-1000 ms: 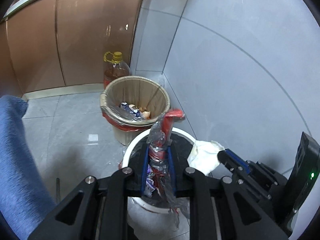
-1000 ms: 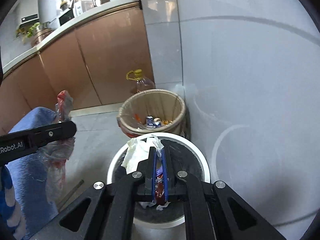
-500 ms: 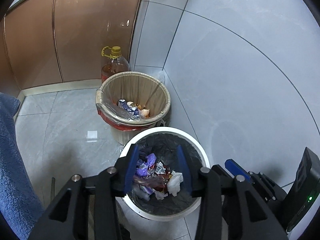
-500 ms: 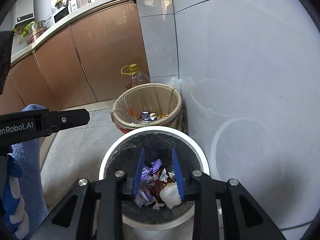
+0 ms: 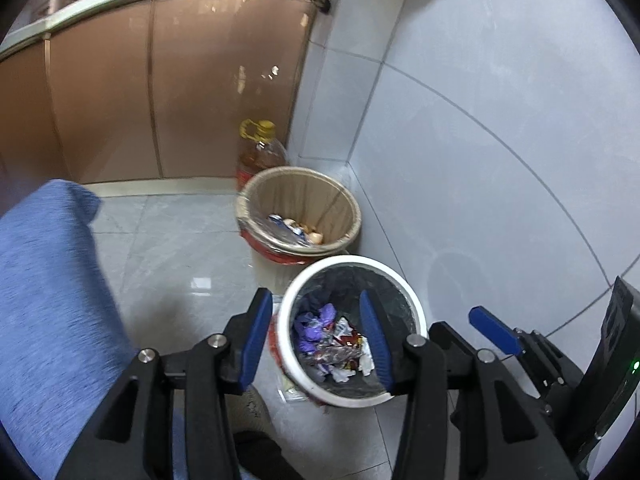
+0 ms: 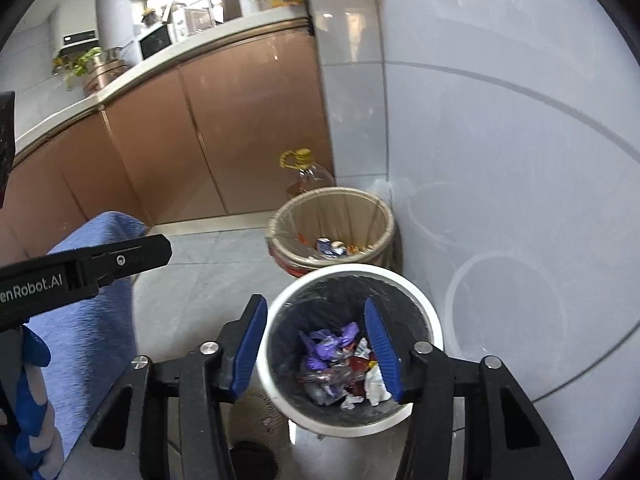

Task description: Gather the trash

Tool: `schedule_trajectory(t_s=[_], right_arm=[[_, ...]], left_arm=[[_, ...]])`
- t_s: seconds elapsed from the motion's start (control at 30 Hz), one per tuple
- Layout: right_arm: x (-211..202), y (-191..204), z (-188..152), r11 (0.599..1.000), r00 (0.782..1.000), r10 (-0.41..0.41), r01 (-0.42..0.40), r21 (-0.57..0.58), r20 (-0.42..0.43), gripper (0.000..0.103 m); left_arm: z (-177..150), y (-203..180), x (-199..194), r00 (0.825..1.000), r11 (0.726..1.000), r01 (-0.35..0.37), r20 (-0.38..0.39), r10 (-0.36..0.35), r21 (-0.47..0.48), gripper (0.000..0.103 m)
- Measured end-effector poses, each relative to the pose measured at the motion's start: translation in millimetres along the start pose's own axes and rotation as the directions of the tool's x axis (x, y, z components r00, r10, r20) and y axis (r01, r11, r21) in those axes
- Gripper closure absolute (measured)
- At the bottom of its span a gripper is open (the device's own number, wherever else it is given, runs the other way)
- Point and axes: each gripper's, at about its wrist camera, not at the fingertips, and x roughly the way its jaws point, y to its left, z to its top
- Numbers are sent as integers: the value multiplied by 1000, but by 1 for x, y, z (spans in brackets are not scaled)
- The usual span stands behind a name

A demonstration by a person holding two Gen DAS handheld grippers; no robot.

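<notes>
Since a second ago, both grippers have let go of their wrappers, which now lie in the white bin (image 5: 289,322), and both have drawn up and back from it. The left gripper (image 5: 316,338) has its blue fingers (image 5: 256,332) apart and opening, nothing between them; the right gripper (image 6: 322,350) is likewise apart and opening, empty.

A blue cloth (image 5: 48,280) fills the left side, close to the left gripper. A yellow-capped oil bottle (image 5: 260,152) stands in the corner behind the tan bin (image 5: 352,216), against copper-coloured cabinets (image 5: 160,80) and a grey tiled wall (image 5: 480,140).

The tan bin, lined with clear plastic over a red bag, holds a few scraps. Just in front of it, almost touching, the white bin has a black liner. The trash (image 6: 340,364) rests at its bottom: crumpled purple, red and clear wrappers and a white tissue.
</notes>
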Motion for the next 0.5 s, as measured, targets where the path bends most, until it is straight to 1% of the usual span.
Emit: schedule_trajectory(t_s=[0.13,0.33,0.5], right_arm=[[-20,21,1,999,1000,22,-21,-24,21,50],[-45,51,2,996,997,65,-62,-69,48,44],[-66,75,-2,989,993,102,-94,-116,64,37]], left_arm=[[-13,19,-37,998,999,-42,42,43,-18,54],[-36,48,-88,990,993,-102,90,107,-58,53],[-57,72,-130,972,984,-150,168,166,-100,53]])
